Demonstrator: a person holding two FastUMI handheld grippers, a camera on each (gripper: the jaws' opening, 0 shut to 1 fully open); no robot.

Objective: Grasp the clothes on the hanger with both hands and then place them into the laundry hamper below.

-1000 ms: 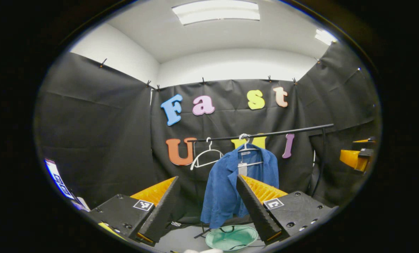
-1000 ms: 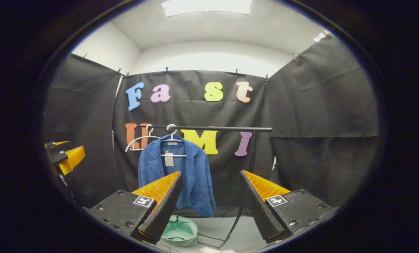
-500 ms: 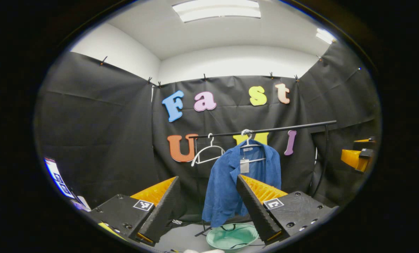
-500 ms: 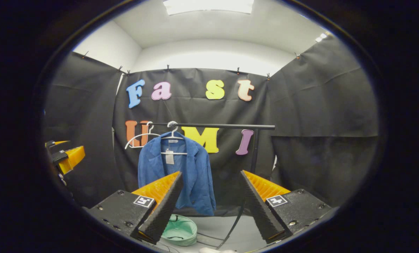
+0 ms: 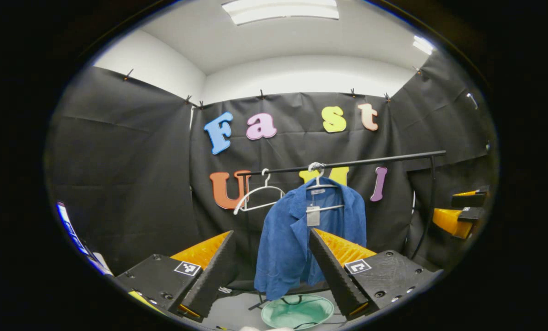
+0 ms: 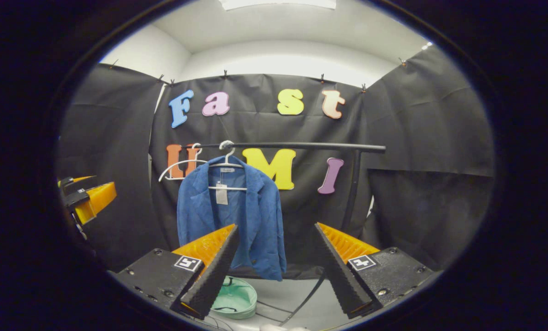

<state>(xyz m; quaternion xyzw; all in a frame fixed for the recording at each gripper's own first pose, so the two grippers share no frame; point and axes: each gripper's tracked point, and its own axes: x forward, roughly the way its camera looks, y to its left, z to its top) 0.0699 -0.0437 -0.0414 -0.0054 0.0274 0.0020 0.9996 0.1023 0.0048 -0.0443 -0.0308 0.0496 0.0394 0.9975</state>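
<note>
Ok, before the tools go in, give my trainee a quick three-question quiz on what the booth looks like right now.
1. True or false: the blue jacket hangs from a hanger on the black rail.
2. What lies on the floor below the jacket?
A. a cardboard box
B. the green hamper
C. a pair of shoes
3. Fill in: beside the jacket, an empty white ____ hangs on the same rail.

Key
1. True. Neither the left tool nor the right tool touches the jacket; both stand open, apart from it.
2. B.
3. Hanger.
</note>
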